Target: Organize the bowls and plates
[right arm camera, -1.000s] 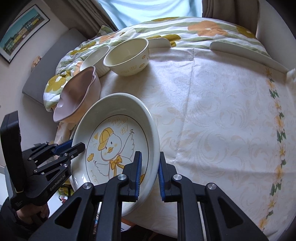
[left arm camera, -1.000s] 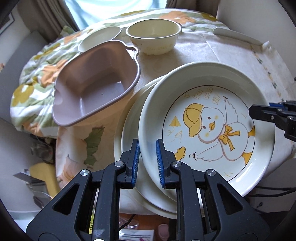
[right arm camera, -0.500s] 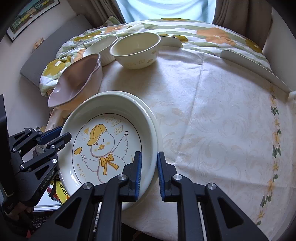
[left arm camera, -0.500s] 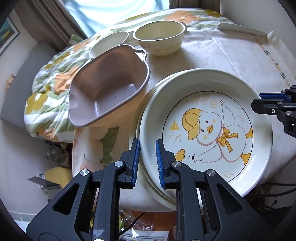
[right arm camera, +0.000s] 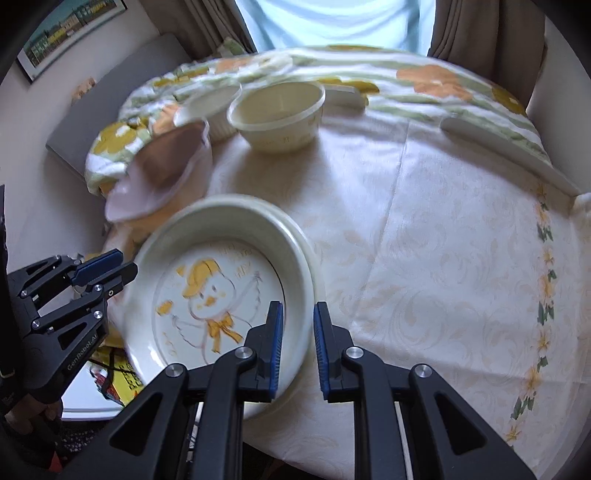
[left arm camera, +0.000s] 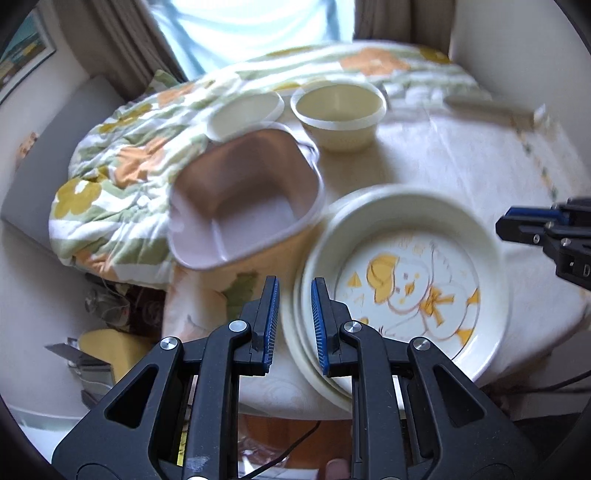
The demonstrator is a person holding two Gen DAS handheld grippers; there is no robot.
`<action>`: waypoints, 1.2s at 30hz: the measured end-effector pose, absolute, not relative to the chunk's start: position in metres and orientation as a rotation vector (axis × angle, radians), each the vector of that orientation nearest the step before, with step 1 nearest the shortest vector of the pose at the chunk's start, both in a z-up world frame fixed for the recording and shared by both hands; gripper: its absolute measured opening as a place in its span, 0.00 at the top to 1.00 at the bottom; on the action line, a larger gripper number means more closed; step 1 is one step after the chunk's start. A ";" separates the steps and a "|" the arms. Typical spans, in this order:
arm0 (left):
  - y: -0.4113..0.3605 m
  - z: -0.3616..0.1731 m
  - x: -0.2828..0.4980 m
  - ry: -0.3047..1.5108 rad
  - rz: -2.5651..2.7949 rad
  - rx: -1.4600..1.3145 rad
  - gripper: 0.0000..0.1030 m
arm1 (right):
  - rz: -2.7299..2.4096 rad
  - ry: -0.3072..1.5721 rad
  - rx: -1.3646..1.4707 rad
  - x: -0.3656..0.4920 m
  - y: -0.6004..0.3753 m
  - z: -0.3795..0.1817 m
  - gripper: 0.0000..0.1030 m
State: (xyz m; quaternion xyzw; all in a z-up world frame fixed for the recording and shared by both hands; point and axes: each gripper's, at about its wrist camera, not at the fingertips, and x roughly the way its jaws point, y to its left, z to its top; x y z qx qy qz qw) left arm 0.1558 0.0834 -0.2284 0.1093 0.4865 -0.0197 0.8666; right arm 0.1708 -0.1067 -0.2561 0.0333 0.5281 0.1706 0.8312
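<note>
Pink square bowl [left arm camera: 243, 195] and cream bowl [left arm camera: 338, 110] ahead of left gripper [left arm camera: 293, 325], jaws parted, empty. Duck plate [right arm camera: 221, 291] tops plate stack; its rim sits between right gripper [right arm camera: 298, 345] jaws, gapped, ungripped.

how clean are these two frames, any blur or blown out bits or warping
Left wrist view: motion blur smears the duck plate and pink dish, while the left gripper stays sharp; the window is blown out. Right wrist view: the plate and cream bowl are softly blurred, the right gripper crisp. Both show fisheye bending and dark corners.
</note>
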 end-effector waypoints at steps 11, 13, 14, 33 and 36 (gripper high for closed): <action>0.165 -0.155 0.163 0.840 0.121 -0.015 0.00 | 0.551 0.933 0.065 0.208 -0.083 -0.184 0.03; 0.182 -0.161 0.168 0.868 0.113 -0.057 0.00 | 0.530 0.948 0.057 0.218 -0.073 -0.187 0.03; 0.192 -0.166 0.170 0.885 0.100 -0.089 0.00 | 0.521 0.941 0.066 0.221 -0.069 -0.188 0.03; 0.247 -0.302 0.269 1.241 -0.200 -0.370 0.53 | 0.449 1.213 0.081 0.286 0.025 -0.285 0.52; 0.247 -0.307 0.279 1.251 -0.215 -0.353 0.60 | 0.432 1.236 0.098 0.290 0.026 -0.294 0.60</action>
